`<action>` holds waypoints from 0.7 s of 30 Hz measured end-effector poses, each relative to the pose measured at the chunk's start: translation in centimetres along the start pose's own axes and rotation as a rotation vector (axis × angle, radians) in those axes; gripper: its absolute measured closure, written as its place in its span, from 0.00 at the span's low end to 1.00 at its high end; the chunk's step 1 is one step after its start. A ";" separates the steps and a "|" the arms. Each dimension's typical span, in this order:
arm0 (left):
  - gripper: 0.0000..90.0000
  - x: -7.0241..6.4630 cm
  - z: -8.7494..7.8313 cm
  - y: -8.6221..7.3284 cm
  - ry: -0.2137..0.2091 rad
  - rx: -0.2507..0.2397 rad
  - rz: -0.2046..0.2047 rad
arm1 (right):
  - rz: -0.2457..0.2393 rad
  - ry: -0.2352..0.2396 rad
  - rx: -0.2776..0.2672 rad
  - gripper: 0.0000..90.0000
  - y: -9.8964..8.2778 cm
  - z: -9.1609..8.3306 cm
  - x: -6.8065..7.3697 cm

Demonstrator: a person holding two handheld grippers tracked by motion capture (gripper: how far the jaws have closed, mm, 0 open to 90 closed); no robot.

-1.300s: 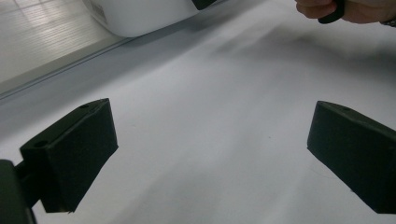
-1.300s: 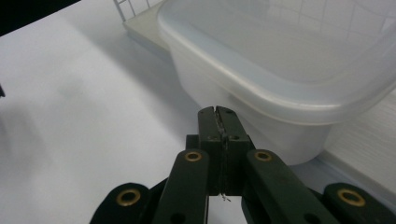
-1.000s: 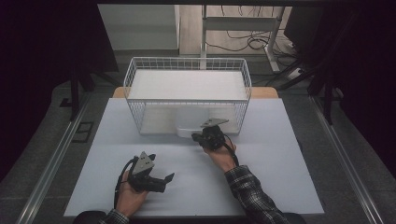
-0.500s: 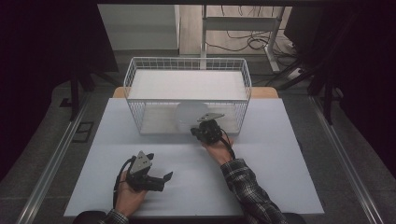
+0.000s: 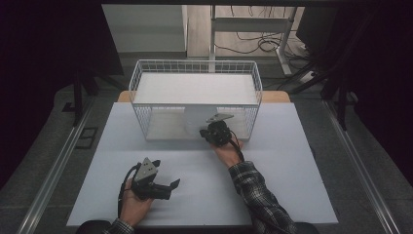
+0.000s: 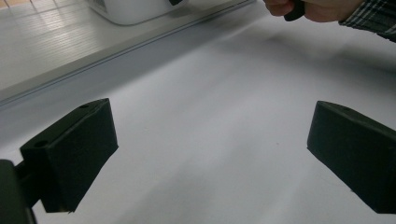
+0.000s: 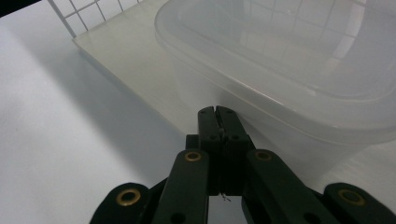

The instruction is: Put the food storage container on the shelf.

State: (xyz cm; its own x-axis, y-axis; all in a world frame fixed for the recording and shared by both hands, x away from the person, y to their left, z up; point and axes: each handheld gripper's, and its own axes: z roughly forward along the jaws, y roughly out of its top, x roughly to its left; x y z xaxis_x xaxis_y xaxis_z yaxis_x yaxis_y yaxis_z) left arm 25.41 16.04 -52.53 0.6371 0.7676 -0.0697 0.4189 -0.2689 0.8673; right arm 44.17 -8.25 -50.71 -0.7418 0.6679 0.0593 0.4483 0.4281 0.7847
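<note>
Right gripper [image 5: 208,130]: jaws pressed together, nothing between them; tips at the near wall of the basket, about 1 o'clock from table centre.
Plastic container [image 7: 299,60]: translucent, lidded, inside the wire basket [image 5: 146,78] at its near wall, at 12 o'clock from the right gripper's tips; touching or just apart, cannot tell.
Left gripper [image 5: 168,187]: jaws spread wide, nothing between; rests low at 7 o'clock, well apart from the basket.
Table [image 5: 302,161]: white top; basket sits at its far edge, 12 o'clock.
Open room: bare surface between the two grippers and out to 3 and 9 o'clock edges.
Writing: none readable on container, basket or grippers.
</note>
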 end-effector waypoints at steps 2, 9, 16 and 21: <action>0.01 0.0 -0.1 0.0 0.004 -0.003 0.000 | 0.007 0.007 0.001 0.99 0.0 0.0 0.0; 0.03 0.1 -0.2 0.1 0.013 -0.014 -0.017 | 0.015 0.030 -0.009 0.87 0.2 -0.8 0.3; 0.03 0.4 -0.1 0.0 0.004 -0.010 -0.023 | 0.015 0.034 0.002 0.61 -0.3 -1.3 0.8; 0.04 0.6 -0.2 0.0 -0.006 -0.014 -0.053 | 0.011 0.034 -0.005 0.49 -0.6 -2.0 1.0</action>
State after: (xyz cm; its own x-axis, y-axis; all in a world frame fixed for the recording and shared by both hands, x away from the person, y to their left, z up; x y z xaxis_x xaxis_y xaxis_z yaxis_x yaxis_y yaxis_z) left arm 25.66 16.64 -52.47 0.6181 0.7770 -0.1190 0.4436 -0.2198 0.8689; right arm 42.19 -9.07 -49.91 -0.7532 0.6518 0.0887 0.4540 0.4174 0.7872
